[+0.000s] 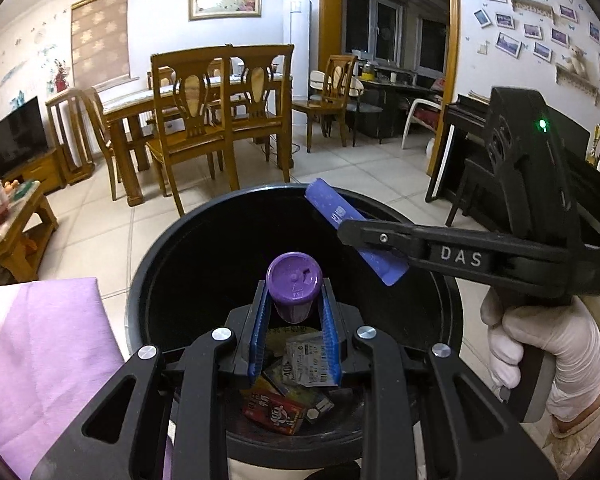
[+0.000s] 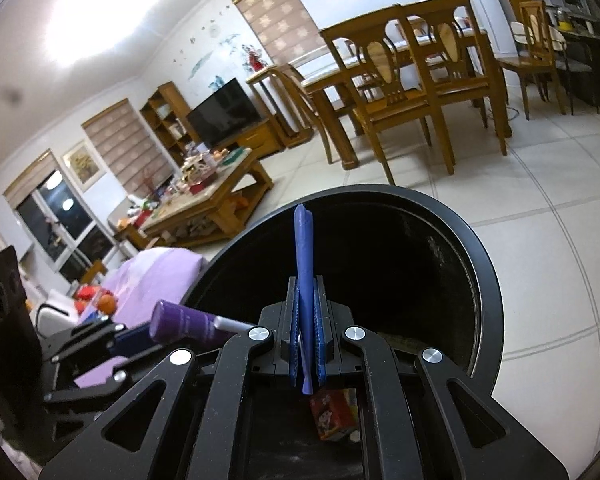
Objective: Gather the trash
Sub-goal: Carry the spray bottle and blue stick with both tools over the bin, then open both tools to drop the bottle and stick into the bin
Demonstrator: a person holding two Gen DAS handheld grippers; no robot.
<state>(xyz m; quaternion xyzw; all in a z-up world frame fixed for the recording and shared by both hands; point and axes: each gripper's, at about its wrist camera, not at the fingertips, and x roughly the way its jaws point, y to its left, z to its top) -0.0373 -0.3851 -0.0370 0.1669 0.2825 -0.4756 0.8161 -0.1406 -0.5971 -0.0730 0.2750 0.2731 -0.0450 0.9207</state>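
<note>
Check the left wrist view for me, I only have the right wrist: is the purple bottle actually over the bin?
Observer: Yes. From there the purple bottle, clamped in the left gripper, shows against the dark opening, inside the rim of the bin.
Operator: And my blue thing? I see it edge-on.
Observer: It is a flat blue packet with print on its face, pinched by the right gripper above the far side of the opening.
Operator: What's lying in there?
Observer: A red box and crumpled printed wrappers lie at the bottom.
</note>
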